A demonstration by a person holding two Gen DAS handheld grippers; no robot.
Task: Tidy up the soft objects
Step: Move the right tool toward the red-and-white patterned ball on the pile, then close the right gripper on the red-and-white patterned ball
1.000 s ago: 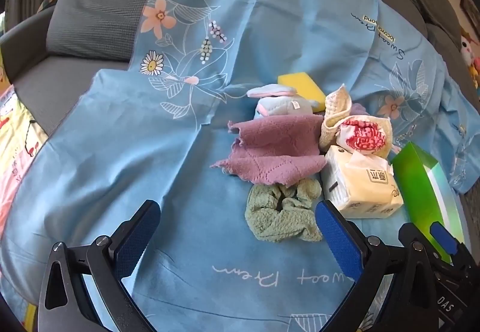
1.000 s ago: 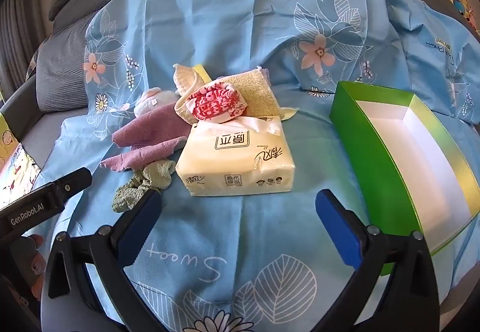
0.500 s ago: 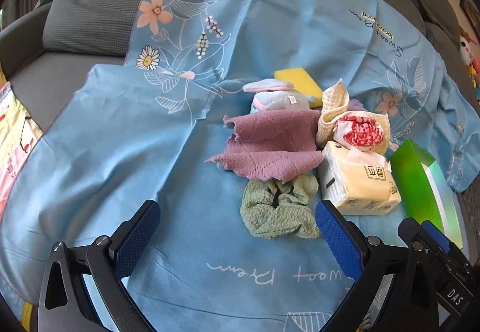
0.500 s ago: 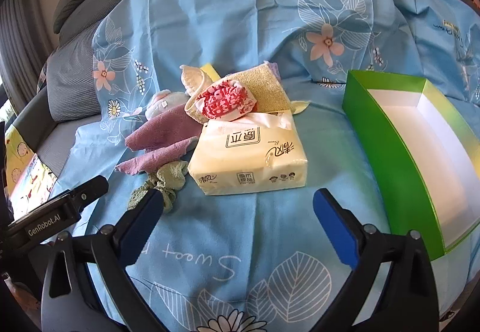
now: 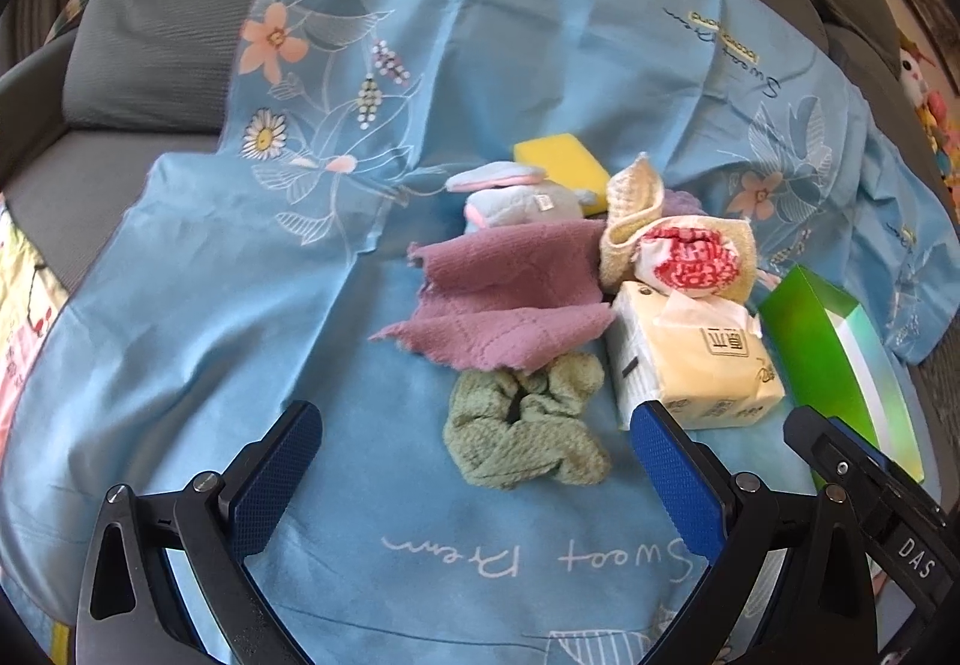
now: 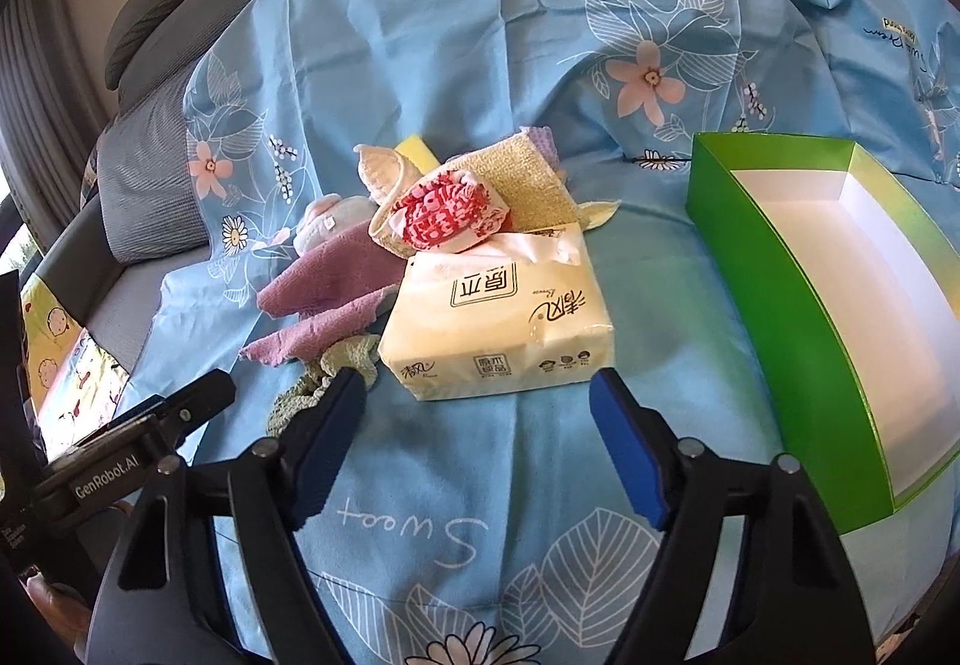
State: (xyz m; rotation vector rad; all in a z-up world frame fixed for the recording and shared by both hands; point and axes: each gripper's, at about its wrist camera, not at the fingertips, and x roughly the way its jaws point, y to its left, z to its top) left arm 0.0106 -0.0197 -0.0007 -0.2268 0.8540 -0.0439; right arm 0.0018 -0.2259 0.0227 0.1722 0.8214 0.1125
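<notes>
Soft plastic wraps the tissue pack [image 6: 498,317], just ahead of your right gripper [image 6: 477,413], whose empty jaws are closing early and may pinch only wrapper. Your left gripper [image 5: 474,461] stays spread near the green scrunchie [image 5: 528,437].

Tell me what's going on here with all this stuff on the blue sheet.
A person holds two grippers over a pile of soft things on a blue sheet. The right gripper hangs just short of the tissue pack, jaws closing with nothing between them. The left gripper is open near the green scrunchie. The green box beside the pile holds nothing yet, so sorting has not begun.
</notes>
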